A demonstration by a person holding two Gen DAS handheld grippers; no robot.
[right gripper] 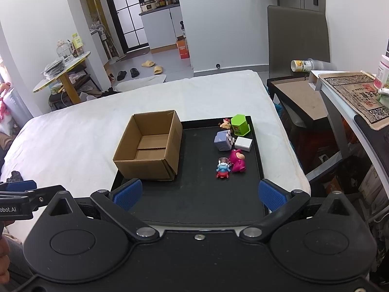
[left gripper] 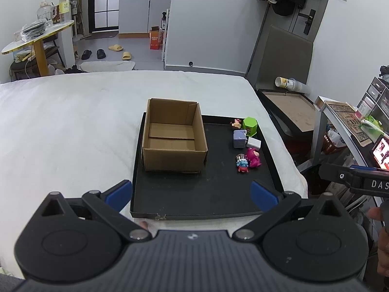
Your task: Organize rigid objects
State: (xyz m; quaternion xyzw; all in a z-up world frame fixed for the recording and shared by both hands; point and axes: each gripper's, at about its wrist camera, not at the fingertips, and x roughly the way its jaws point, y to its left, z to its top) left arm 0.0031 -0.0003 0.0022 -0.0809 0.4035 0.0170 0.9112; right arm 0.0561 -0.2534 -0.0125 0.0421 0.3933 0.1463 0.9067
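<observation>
Both wrist views are evenly and brightly lit by diffuse indoor light, with added daylight entering through the gridded glass door point(right gripper: 126, 12) at upper left. Shadows are soft and short, as under the cardboard box point(left gripper: 173, 137). The black tray point(right gripper: 243, 194) shows a faint matte sheen without glare. Fisheye distortion bows walls and the bed point(left gripper: 73, 121) edge, and the corners vignette to black. Focus is sharp centrally and slightly softer at the margins.

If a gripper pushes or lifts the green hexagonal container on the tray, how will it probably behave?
The green hexagonal container looks like rigid plastic, so it probably keeps its shape under the jaws. It stands upright and taller than wide, so a high push may tip it. Its flat sides suggest it will not roll far on the black tray.
</observation>
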